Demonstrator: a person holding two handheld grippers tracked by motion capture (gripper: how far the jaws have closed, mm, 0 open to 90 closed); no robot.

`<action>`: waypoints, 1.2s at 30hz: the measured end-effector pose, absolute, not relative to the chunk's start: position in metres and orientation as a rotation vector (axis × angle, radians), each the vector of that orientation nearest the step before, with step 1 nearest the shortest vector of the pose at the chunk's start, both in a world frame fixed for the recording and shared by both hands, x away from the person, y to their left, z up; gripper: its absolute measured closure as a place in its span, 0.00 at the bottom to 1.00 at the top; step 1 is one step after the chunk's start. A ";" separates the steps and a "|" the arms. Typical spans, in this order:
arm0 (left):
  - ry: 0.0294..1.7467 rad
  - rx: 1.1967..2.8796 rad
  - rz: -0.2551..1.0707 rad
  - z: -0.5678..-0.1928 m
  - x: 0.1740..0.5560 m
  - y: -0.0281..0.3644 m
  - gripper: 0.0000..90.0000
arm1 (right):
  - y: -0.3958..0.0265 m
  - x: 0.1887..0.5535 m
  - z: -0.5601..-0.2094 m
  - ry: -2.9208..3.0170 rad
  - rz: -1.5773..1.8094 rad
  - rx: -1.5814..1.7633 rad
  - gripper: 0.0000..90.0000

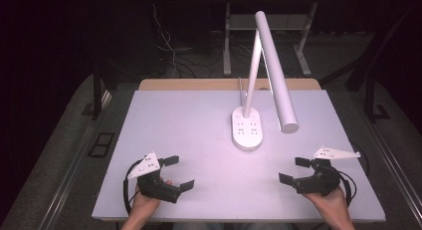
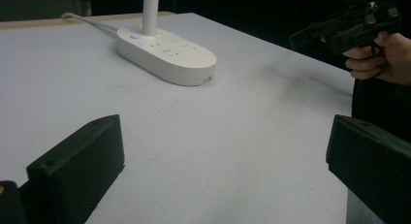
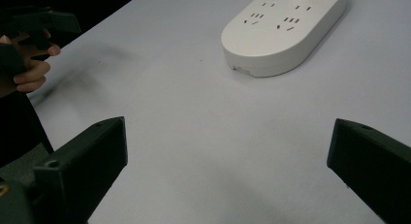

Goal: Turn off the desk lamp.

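Holding both grippers low over the white table [image 1: 199, 120], left gripper [image 1: 178, 173] and right gripper [image 1: 294, 170] jaws spread wide, nothing grabbed, desk lamp [image 1: 247, 129] sitting between and beyond them

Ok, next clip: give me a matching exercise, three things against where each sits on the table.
Things:
1. white desk lamp with oval socket base
2. left black two-jaw gripper
3. right black two-jaw gripper

Places:
A. near edge, right side
B. middle of the table, toward the back
C. near edge, left side

Pairs: 1-B, 2-C, 3-A
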State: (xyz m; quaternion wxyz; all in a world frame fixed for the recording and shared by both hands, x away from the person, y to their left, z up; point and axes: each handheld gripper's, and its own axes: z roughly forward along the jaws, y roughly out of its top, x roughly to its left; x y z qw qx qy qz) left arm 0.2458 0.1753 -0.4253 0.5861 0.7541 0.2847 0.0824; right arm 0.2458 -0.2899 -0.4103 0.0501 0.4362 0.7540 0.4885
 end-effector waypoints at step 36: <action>0.674 1.750 0.193 -0.425 0.244 0.177 0.00 | -0.275 0.289 -0.377 2.393 1.407 1.281 0.01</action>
